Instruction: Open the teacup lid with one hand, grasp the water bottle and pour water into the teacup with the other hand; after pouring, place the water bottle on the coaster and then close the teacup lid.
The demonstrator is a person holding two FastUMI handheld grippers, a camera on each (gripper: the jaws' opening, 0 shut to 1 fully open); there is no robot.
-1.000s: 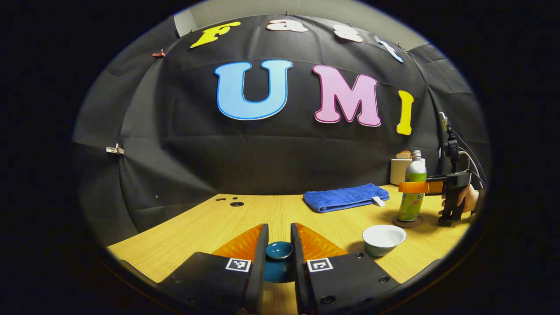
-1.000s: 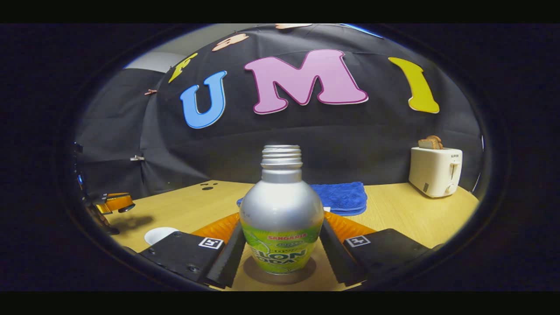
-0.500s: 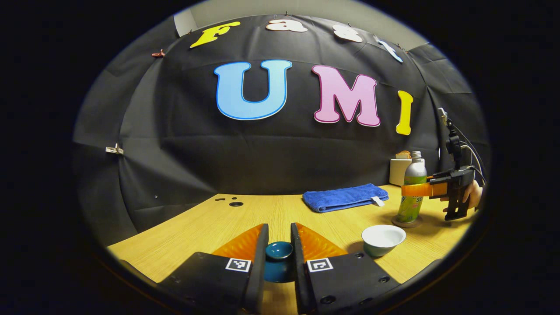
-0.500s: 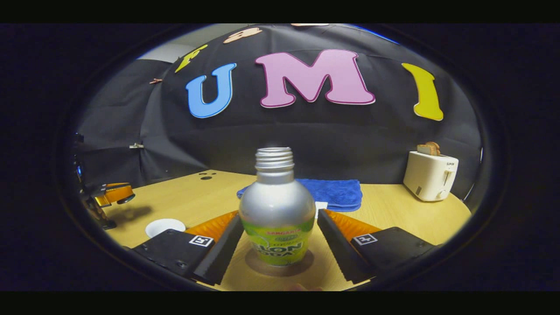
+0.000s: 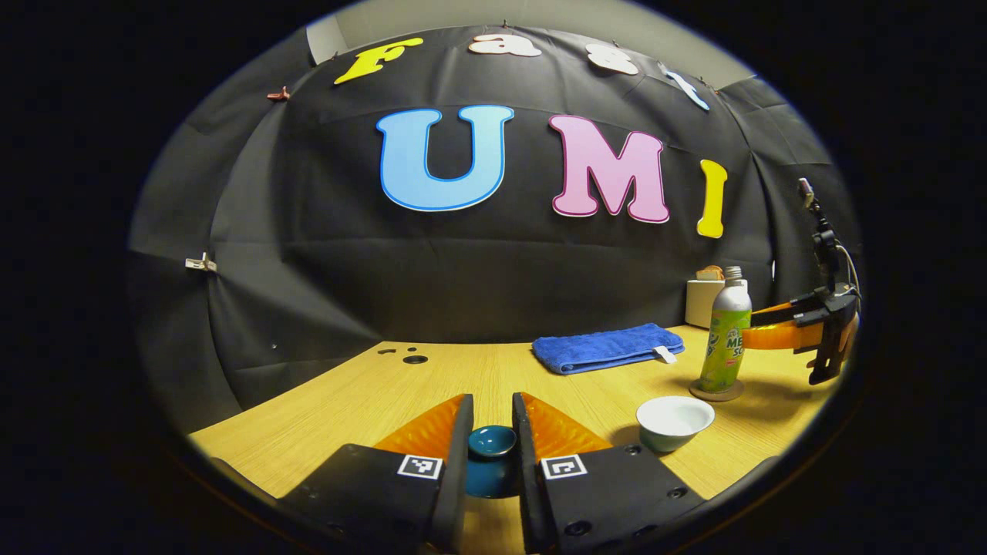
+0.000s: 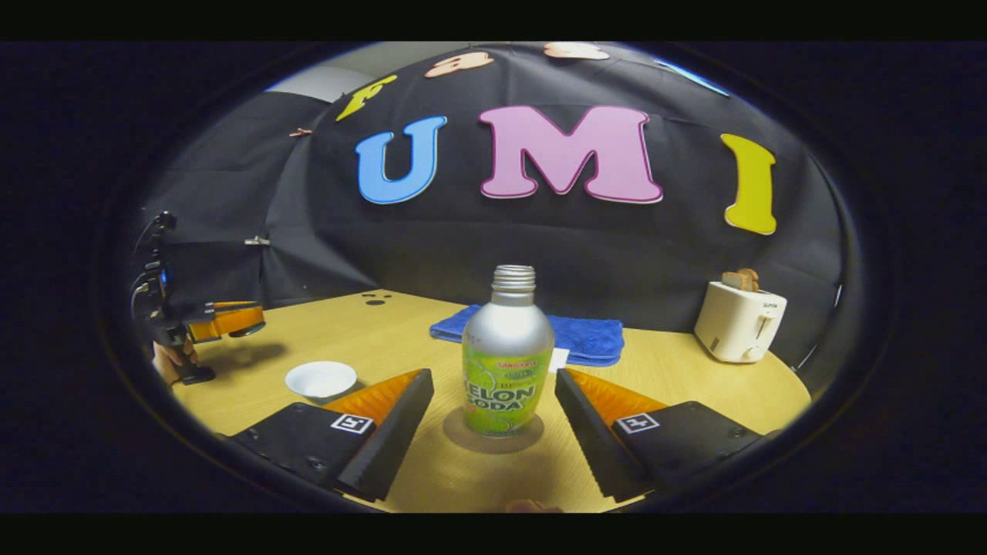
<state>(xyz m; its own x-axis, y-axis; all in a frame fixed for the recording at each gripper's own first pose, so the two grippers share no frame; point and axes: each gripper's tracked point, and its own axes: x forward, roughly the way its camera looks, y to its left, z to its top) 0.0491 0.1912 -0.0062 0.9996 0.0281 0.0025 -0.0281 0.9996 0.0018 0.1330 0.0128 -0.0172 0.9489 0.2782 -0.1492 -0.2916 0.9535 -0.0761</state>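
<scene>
1. Left claw [image 5: 492, 432]: in the left gripper view its two fingers stand narrow, one on each side of the dark blue teacup lid [image 5: 491, 442]. The lid sits between the inner faces, which appear to press on it, at 6 o'clock in the view.
2. Teacup [image 5: 675, 420]: a white cup, uncovered, stands on the wooden table [image 5: 347, 401] at 4 o'clock from the left claw, well apart from the lid. In the right gripper view the teacup [image 6: 321, 379] lies at 9 o'clock from the bottle.
3. Water bottle [image 6: 507, 362]: a silver bottle with a green label and an uncapped threaded neck stands upright on a round brown coaster [image 6: 493, 433].
4. Right claw [image 6: 493, 420]: in the right gripper view its fingers are spread wide, one at each side of the bottle, with a clear gap on both sides; neither finger touches it. In the left gripper view the right claw [image 5: 771, 333] shows at 3 o'clock, just beside the water bottle [image 5: 725, 331].
5. Background: a folded blue towel [image 6: 574, 335] lies behind the bottle at 12 o'clock. A white toaster [image 6: 739, 320] holding bread stands at 2 o'clock near the table edge.
</scene>
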